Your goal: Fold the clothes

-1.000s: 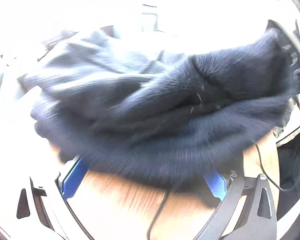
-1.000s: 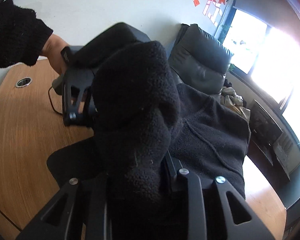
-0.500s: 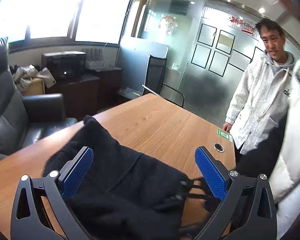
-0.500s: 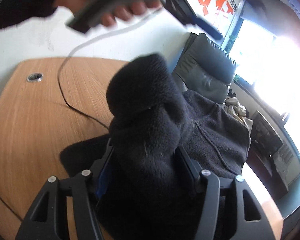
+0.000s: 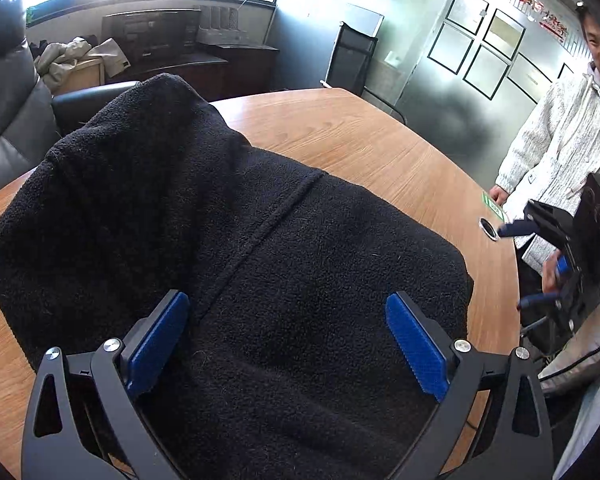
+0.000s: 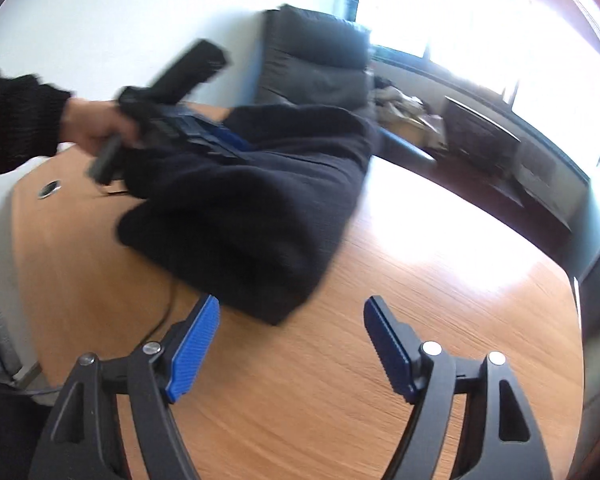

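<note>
A black fleece garment (image 5: 236, 232) lies folded in a bundle on the wooden table (image 5: 372, 148). My left gripper (image 5: 286, 316) is open, its blue pads spread wide just above the near part of the fleece. In the right wrist view the same garment (image 6: 252, 208) lies ahead and to the left. My right gripper (image 6: 290, 320) is open and empty over bare table, just off the garment's near corner. The left gripper (image 6: 204, 132) shows over the fleece's far side. The right gripper (image 5: 568, 268) shows at the table's right edge in the left wrist view.
A man in a light grey hoodie (image 5: 560, 136) stands at the table's right side. A round cable port (image 5: 489, 227) sits near him. A black leather chair (image 5: 8, 92) stands at the far left. A thin cable (image 6: 164, 312) runs over the table by my right gripper.
My right gripper has let go of the fleece, opened and pulled back over the bare table. My left gripper has come down low over the garment, which now lies folded and flatter.
</note>
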Demonstrator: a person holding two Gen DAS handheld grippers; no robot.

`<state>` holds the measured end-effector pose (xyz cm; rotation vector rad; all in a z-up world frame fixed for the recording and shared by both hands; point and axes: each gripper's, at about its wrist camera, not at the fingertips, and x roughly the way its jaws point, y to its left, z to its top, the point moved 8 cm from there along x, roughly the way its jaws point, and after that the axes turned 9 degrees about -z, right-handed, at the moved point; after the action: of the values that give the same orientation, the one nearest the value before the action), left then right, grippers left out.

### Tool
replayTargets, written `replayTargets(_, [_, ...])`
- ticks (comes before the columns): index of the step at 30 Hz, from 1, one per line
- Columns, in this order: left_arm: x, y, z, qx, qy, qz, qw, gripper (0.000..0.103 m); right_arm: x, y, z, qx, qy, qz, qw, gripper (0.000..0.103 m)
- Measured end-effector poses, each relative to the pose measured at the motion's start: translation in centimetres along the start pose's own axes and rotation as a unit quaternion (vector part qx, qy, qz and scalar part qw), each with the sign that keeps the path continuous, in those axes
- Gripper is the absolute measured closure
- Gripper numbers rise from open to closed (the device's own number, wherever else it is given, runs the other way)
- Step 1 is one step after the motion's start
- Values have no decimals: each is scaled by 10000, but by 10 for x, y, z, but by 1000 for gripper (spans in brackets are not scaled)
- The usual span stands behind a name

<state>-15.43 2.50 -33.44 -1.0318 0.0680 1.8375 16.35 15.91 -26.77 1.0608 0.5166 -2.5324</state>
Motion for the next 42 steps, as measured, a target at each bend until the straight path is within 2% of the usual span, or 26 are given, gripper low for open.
replayTargets(4, [-19, -23, 12, 98, 60, 69, 9999, 3, -10, -11, -34, 0, 593, 146, 9981, 25])
replayTargets(8, [-24, -44, 21, 137, 129, 91, 9998, 3, -67, -40, -109, 54, 1737, -199, 9846, 25])
replayTargets(11, [-24, -46, 24, 192, 203, 79, 9996, 2, -115, -82, -144, 10, 2254, -834, 9707, 25])
replayTargets(14, [-19, -51, 26, 237, 274, 53, 9993, 2, -157, -120, -169, -467, 2623, -1378, 9540, 25])
replayTargets(18, [-14, -63, 29, 166, 189, 1, 9997, 3, -194, -154, -189, -1204, 2809, -1820, 9346, 25])
replayTargets(19, [-20, -63, 29, 139, 94, 55, 9998, 2, -200, -159, -190, -1348, 2784, -1922, 9313, 25])
replayTargets(24, [-88, -50, 10, -33, -609, 743, 9954, 1, -135, -152, -113, -1438, 1593, -2118, 9535, 25])
replayTargets(27, [-141, -56, -11, -146, -990, 1127, 9886, 1, -83, -112, -54, -1134, 514, -1875, 9743, 25])
replayTargets(28, [-158, -69, -16, -155, -1201, 1196, 9854, 0, -64, -92, -36, -1042, 119, -1779, 9784, 25])
replayTargets(30, [-188, -102, -24, -152, -1634, 1317, 9776, 0, -31, -61, -8, -921, -347, -1708, 9804, 25])
replayTargets(33, [-218, -144, -14, -106, -2135, 1400, 9668, 0, 19, -17, 26, -806, -941, -1607, 9792, 24])
replayTargets(34, [-216, -156, -4, -118, -2264, 1354, 9645, 0, 37, -4, 31, -821, -1085, -1571, 9782, 24])
replayTargets(36, [-205, -168, 24, -169, -2401, 1293, 9620, 0, 66, 12, 35, -844, -1115, -1612, 9770, 24])
replayTargets(38, [-178, -164, 53, -156, -2343, 1263, 9638, 0, 90, 20, 34, -686, -1035, -1743, 9768, 24])
replayTargets(42, [-94, -111, 86, -498, -1774, 957, 9782, 0, 114, 2, 37, -166, -896, -1957, 9764, 24])
